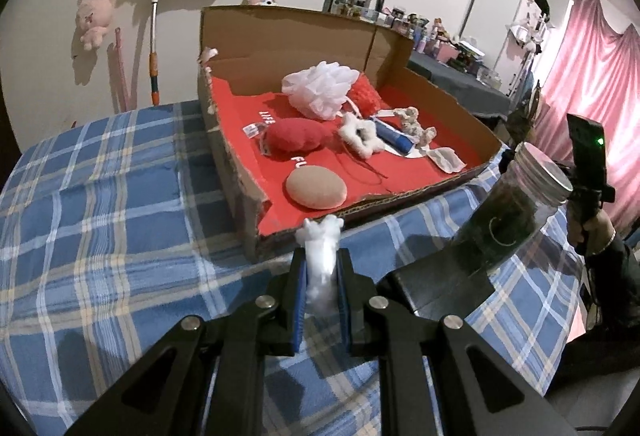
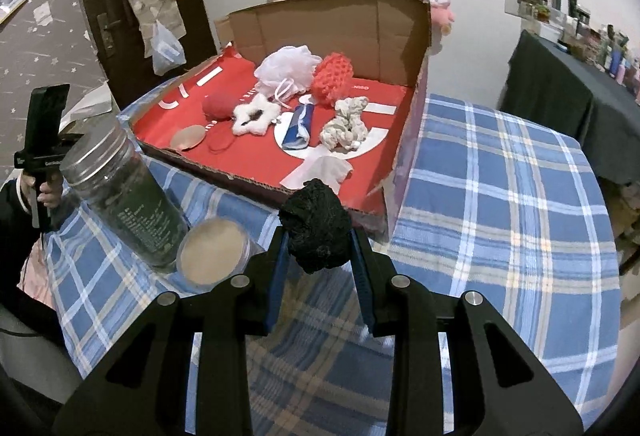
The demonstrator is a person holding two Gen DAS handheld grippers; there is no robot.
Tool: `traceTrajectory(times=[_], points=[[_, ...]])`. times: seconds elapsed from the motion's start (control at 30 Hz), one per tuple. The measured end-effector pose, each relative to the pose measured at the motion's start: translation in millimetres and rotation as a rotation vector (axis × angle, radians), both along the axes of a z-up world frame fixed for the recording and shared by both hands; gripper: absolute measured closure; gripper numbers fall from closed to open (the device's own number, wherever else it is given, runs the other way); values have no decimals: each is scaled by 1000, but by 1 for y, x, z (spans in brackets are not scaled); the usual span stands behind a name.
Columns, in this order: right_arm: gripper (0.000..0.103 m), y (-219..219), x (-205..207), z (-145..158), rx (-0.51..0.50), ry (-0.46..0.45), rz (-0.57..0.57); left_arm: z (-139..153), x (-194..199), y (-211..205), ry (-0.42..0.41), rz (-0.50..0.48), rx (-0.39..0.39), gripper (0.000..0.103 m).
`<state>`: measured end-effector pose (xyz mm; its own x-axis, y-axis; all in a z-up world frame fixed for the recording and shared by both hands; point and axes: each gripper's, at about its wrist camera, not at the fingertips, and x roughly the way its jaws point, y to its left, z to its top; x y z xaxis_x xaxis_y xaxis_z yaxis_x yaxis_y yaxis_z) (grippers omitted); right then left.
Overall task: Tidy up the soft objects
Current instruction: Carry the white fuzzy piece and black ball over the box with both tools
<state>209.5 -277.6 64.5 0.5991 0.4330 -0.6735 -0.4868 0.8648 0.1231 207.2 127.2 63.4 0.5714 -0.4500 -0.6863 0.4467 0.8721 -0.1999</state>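
Note:
My left gripper (image 1: 322, 268) is shut on a white cotton wad (image 1: 320, 252), held just short of the near wall of a cardboard box (image 1: 248, 212) lined in red. My right gripper (image 2: 320, 248) is shut on a black crocheted ball (image 2: 318, 226), in front of the same box (image 2: 344, 16). Inside the box lie a white mesh pouf (image 1: 320, 88), a red plush piece (image 1: 296, 138), a tan sponge (image 1: 316, 187), a white fluffy star (image 2: 256, 114), a red crocheted piece (image 2: 332, 76), a knotted white rope (image 2: 346, 122) and a blue tube (image 2: 298, 126).
A blue plaid cloth (image 1: 100, 176) covers the table. A tall jar with a metal lid (image 2: 120, 196) leans at the table's edge next to a round tan-lidded container (image 2: 214, 250). A hand holds the other gripper's handle (image 1: 592, 232). A dark table with bottles (image 2: 560, 84) stands beyond.

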Motion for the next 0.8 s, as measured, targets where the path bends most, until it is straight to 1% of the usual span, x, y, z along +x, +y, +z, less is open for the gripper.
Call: traceTrajectory(times=[0.13,0.27,0.33,0.43,0.47,0.57,0.67,0.73,0.8], points=[[74,4,8,5,4,4,26,10,4,-10,-15,-38,21,89],[74,16,22,17,7,12,80,23,10,-26,-39,-84,44,89],[74,24,30,21,3,18,102,31,16,-41,-50,-119,62,89],[74,43,46,27,-5,47,151,41,30,-64,-39,-161,73,88],[74,52,55,29,-9,71,172,43,35,-71,-30,-174,74,88],[74,74,76,25,-37,141,201,45,58,-102,33,-213,93,88],[74,91,94,14,-83,225,214,40,82,-128,111,-235,115,88],[74,97,100,8,-115,255,216,34,93,-141,148,-249,124,88],[74,103,107,3,-138,292,220,25,106,-152,190,-249,153,88]])
